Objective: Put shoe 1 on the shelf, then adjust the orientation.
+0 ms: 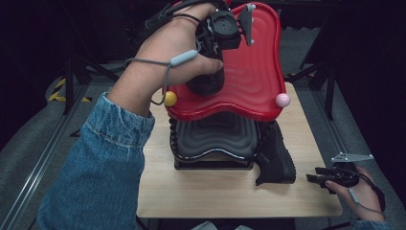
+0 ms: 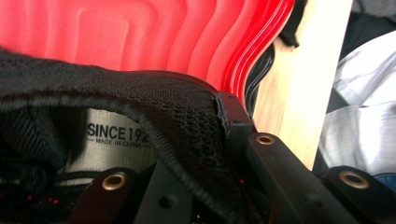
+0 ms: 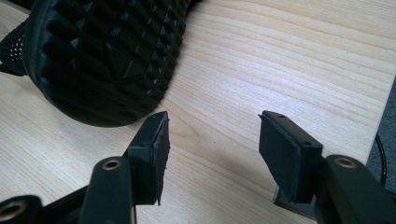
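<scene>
While gripped, black shoe (image 1: 206, 82) mostly hidden, left gripper (image 1: 214, 45).

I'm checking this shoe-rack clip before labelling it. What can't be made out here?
- Held shoe, high view: mostly covered by the hand and left gripper.
- Tongue label, left gripper view: text cut off by the collar.
- Second shoe, right gripper view: upper cropped by the frame edge.

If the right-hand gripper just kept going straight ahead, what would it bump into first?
Probably the studded sole of the black shoe lying on the wooden table, just ahead and slightly left of the open right gripper; depth is uncertain.
</scene>
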A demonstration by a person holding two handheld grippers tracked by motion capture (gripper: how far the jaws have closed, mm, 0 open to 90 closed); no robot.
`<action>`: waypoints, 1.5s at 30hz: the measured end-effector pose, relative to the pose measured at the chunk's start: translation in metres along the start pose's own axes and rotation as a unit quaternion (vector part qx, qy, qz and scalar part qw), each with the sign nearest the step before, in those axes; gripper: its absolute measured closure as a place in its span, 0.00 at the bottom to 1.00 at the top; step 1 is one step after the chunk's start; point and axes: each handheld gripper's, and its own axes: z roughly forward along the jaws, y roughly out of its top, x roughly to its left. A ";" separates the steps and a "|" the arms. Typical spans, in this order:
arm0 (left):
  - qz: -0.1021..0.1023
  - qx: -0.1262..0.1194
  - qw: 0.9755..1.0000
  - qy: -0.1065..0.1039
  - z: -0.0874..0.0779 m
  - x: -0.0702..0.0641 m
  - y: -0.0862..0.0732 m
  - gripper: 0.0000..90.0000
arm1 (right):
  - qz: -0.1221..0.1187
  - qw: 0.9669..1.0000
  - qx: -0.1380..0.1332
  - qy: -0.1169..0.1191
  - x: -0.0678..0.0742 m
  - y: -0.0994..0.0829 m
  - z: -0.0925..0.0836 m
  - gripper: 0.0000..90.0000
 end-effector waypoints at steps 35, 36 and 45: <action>-0.045 -0.019 0.998 -0.026 0.020 -0.005 -0.008 0.71 | -0.009 1.000 0.002 0.005 0.003 0.005 0.005 0.46; -0.047 -0.017 0.998 -0.028 0.019 -0.005 -0.008 0.69 | -0.009 1.000 0.002 0.004 0.003 0.005 0.005 0.46; -0.042 -0.025 0.999 -0.018 0.004 -0.009 -0.008 0.63 | -0.011 1.000 -0.001 0.006 0.003 0.007 0.005 0.46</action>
